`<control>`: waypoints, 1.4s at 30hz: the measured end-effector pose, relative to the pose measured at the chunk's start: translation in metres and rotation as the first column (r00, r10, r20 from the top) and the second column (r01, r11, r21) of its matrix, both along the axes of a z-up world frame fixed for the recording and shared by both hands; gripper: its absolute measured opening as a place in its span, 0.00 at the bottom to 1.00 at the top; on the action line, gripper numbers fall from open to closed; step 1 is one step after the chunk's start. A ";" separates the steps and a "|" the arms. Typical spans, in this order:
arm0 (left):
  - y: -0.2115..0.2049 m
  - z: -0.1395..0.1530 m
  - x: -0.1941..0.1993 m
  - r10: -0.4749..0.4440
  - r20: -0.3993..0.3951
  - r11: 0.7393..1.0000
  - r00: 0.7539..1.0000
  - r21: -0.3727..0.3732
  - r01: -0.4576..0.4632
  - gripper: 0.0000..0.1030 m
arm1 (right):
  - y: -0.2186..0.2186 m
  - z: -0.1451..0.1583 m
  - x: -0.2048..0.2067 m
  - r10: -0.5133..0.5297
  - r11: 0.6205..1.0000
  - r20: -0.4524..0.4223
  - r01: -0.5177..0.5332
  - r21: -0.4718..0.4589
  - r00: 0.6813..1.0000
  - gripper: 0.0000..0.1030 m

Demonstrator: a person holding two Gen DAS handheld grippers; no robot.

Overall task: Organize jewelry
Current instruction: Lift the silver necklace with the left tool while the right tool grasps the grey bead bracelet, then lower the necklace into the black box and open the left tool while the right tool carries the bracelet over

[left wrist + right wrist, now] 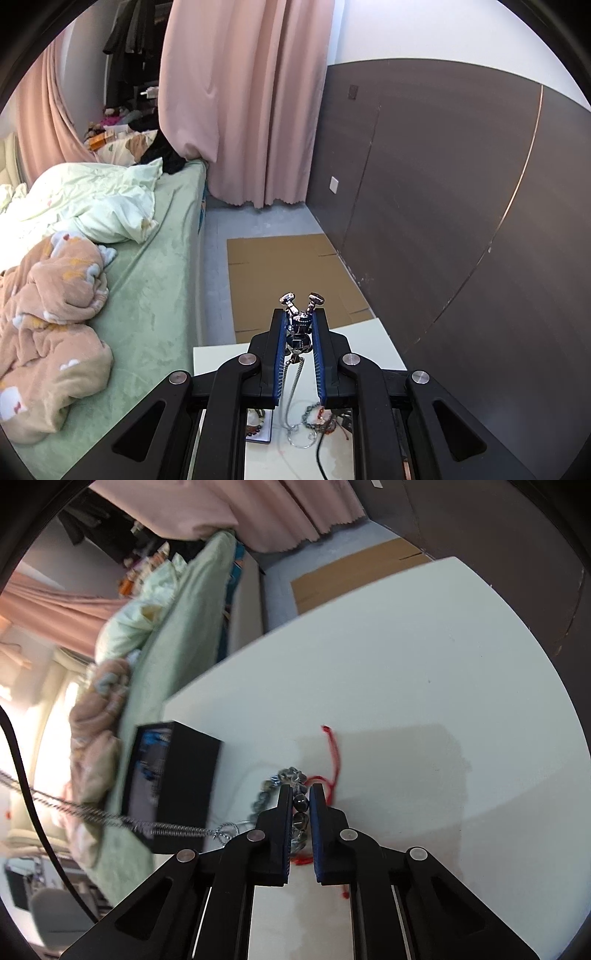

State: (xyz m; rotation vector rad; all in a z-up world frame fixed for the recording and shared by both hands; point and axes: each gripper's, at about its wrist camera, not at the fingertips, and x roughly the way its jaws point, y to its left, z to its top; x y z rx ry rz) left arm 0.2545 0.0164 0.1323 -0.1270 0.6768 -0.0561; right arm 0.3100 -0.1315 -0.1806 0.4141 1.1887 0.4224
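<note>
My left gripper (300,317) is shut on a silver figure-shaped pendant (300,321), held high above the white table (362,332). Its silver chain (291,391) hangs down to the table; the chain also shows in the right wrist view (110,818), stretched to the left. My right gripper (300,792) is shut on a grey beaded bracelet (280,777) that lies on the white table (406,664). A red string (334,755) lies tangled beside the bracelet. More beaded jewelry (317,417) lies on the table below my left gripper.
A black open box (173,779) stands on the table left of my right gripper. A bed with a green sheet (155,266) and blankets runs along the left. Flat cardboard (288,273) lies on the floor by a dark wall panel (443,184). A black cable (319,454) crosses the table.
</note>
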 end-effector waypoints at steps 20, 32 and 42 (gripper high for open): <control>0.020 0.069 -0.006 0.045 0.120 0.998 0.992 0.030 -0.049 0.14 | 0.002 0.082 -0.024 -0.007 0.962 0.238 -0.058 0.265 0.971 0.10; 0.027 0.066 0.002 0.065 0.108 0.997 0.992 0.036 -0.069 0.14 | 0.016 0.091 -0.023 -0.004 0.940 0.288 -0.095 0.328 0.958 0.10; 0.046 -0.020 0.024 0.085 -0.028 0.996 0.996 -0.036 -0.086 0.14 | 0.023 0.093 -0.027 0.011 0.931 0.306 -0.121 0.344 0.952 0.10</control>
